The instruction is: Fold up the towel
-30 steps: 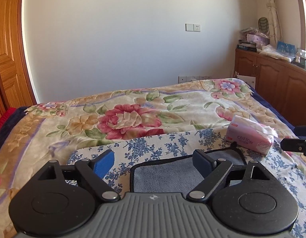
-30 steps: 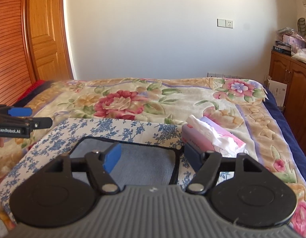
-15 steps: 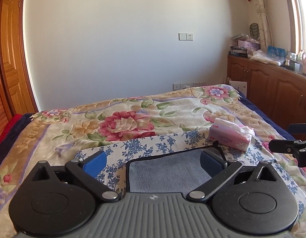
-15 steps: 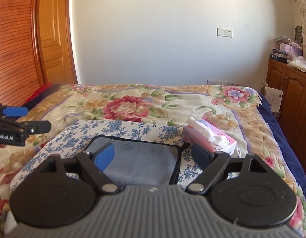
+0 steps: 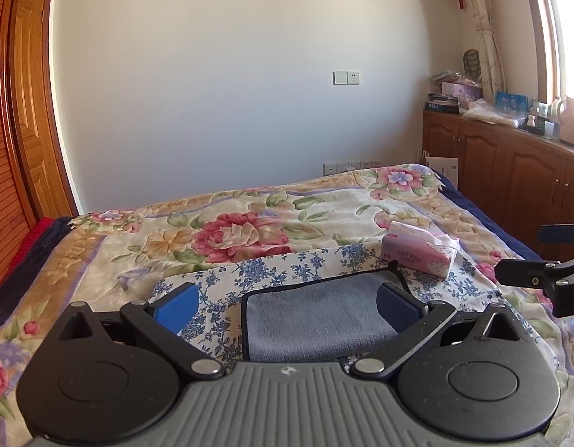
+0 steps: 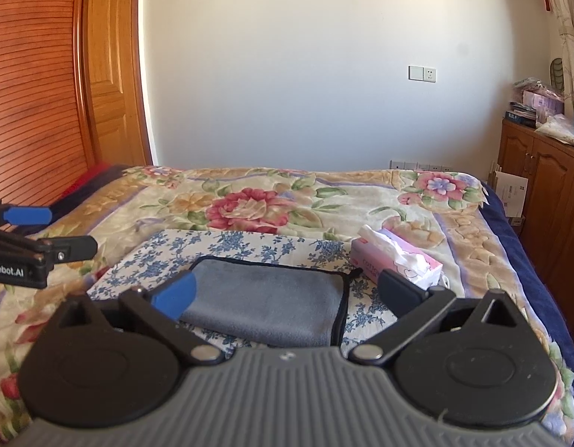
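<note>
The grey microfibre towel with dark piped edging (image 6: 272,300) lay as a neat flat rectangle on the blue-and-white floral cloth (image 6: 249,244) spread over the near part of the bed, towards its right side. From its compact shape and the thick, rounded near edge, it looked already folded at least once, perhaps fully; whether another fold was wanted could not be judged. Nothing of it was lifted or gripped.

The left gripper (image 5: 287,307) hung above the towel's near edge with its jaws spread wide and nothing between them, the blue-padded finger over the floral cloth and the dark one over the towel's right end. The right gripper (image 6: 287,294) was likewise wide open and empty, the towel showing between its fingers, apparently clear of them. To my eye both hands were free of the work, which suggested the folding was at or close to its end.

The towel's nap was short and plush, soft and limp. The cloth beneath was thin printed cotton, lying smooth. A pink soft-pack of tissues (image 5: 419,253), crinkled white sheet poking out, sat just beyond the towel's far right corner. Under all lay the thick floral fleece blanket (image 5: 242,231), cream with red blooms.
</note>
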Action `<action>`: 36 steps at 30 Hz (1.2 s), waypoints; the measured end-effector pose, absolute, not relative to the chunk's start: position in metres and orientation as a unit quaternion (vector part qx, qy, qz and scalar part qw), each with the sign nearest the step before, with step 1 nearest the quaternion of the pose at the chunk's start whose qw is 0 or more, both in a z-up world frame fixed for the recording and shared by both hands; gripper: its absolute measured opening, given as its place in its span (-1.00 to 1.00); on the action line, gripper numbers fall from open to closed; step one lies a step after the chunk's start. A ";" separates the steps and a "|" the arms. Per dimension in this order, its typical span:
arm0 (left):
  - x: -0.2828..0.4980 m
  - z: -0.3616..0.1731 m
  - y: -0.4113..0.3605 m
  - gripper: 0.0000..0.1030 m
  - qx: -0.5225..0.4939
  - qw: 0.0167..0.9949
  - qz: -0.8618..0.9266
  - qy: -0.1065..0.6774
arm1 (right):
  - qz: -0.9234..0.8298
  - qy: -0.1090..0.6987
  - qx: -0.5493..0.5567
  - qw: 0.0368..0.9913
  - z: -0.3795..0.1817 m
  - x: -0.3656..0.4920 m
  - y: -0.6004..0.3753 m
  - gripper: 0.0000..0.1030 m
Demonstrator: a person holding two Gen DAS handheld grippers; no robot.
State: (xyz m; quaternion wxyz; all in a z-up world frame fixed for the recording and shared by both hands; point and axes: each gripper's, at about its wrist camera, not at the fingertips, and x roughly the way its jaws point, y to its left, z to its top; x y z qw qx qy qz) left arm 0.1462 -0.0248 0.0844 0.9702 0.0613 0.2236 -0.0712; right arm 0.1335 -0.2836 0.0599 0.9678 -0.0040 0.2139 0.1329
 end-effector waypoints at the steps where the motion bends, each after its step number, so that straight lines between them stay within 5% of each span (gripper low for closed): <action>1: 0.144 0.085 -0.024 1.00 0.061 0.970 -0.071 0.223 | 0.133 0.213 -0.005 0.968 0.060 0.130 -0.283 1.00; 36: 0.065 0.050 -0.010 1.00 0.051 0.969 -0.057 0.234 | 0.136 0.228 0.001 0.964 0.036 0.063 -0.277 1.00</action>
